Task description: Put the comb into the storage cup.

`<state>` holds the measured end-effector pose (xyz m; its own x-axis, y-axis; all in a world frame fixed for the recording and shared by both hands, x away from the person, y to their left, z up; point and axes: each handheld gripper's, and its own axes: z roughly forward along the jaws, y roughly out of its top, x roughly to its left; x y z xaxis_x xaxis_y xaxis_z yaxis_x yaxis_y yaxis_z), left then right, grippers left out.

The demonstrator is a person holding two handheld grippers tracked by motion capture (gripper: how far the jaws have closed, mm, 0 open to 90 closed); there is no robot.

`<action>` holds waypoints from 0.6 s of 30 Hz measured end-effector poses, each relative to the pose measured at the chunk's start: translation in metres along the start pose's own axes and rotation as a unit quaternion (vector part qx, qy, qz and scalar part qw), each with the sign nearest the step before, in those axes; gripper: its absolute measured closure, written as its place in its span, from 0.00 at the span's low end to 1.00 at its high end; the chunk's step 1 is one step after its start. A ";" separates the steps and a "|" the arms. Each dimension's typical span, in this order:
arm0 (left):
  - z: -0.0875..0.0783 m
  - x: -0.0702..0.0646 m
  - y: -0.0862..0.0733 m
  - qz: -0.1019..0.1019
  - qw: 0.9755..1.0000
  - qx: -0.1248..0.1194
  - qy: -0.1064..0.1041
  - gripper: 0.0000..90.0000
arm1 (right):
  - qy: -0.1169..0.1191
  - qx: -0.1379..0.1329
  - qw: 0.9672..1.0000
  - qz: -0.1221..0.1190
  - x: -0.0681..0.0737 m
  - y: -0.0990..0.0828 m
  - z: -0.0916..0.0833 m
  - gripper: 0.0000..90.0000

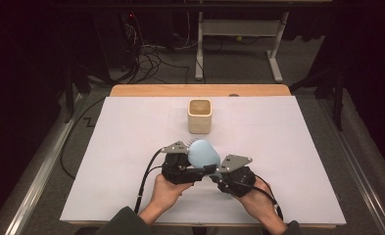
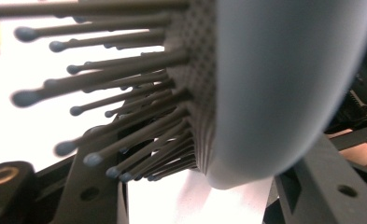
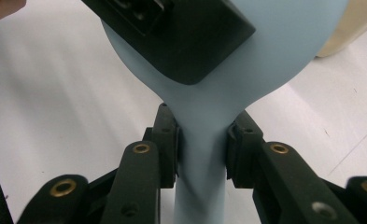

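Right now I've got the hairbrush pinned between both tools, held up just above the white table near my edge of it. My right gripper is clamped on the neck, pads squeezing the handle from either side just below where it swells into the head. My left gripper is closed across the head itself: in the left gripper view one jaw sits in among the bristles, the other lies against the smooth back.

What matters for the next move, as I judge it: the brush's long axis runs from my right hand away and leftward, head at the far end, pointing toward the cream square cup standing well beyond it on the far side. Both hands are equally close to the brush; the left one is nearer the cup.

Looks-wise, it's a pale blue paddle brush, matte and rounded on the back, with a dark dotted cushion and thin dark pins with small ball tips.
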<state>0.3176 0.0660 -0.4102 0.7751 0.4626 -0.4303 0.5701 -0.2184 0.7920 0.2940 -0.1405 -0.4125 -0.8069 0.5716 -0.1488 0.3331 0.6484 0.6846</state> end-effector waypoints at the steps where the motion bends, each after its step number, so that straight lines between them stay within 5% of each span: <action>1: 0.000 0.000 0.000 0.000 1.000 0.000 0.000 0.58 | 0.001 -0.002 1.000 0.000 0.000 0.000 0.000 0.78; 10: -0.005 -0.004 0.009 0.016 1.000 0.006 0.001 0.59 | 0.010 -0.025 0.999 0.021 -0.002 0.000 -0.004 0.75; 18: -0.010 -0.001 0.014 0.016 1.000 0.001 0.010 0.59 | 0.015 -0.043 0.998 0.046 -0.010 -0.009 -0.002 0.50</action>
<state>0.3219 0.0712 -0.3948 0.7875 0.4718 -0.3966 0.5460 -0.2354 0.8041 0.2985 -0.1529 -0.4155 -0.7901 0.6099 -0.0615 0.3645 0.5480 0.7529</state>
